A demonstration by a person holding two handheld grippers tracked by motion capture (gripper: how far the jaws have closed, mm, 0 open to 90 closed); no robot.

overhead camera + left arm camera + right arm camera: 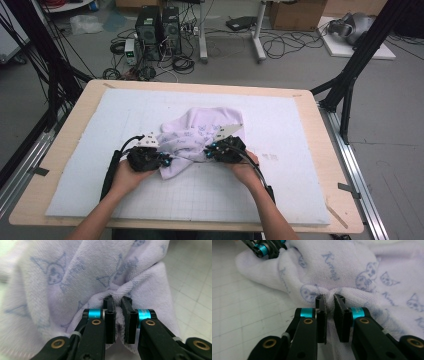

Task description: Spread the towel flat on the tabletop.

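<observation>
Lilac towel [200,135] with printed cat faces and script lies bunched on the white gridded mat [280,190] near the middle of the bench [65,135]; crumpled, folds running between the two hands. Left tongs [162,161] at the towel's near left edge; in the left gripper view the pads pinch a fold of terry cloth [118,315], jaws narrow, cloth gathered into a pucker at the tips. Right tongs [214,151] at the towel's near right part; in the right gripper view a fold is likewise nipped between the pads [330,312], jaws narrow. Left tongs also visible at the upper left of the right gripper view [265,247], on the towel's edge. Both hands low over the mat.
</observation>
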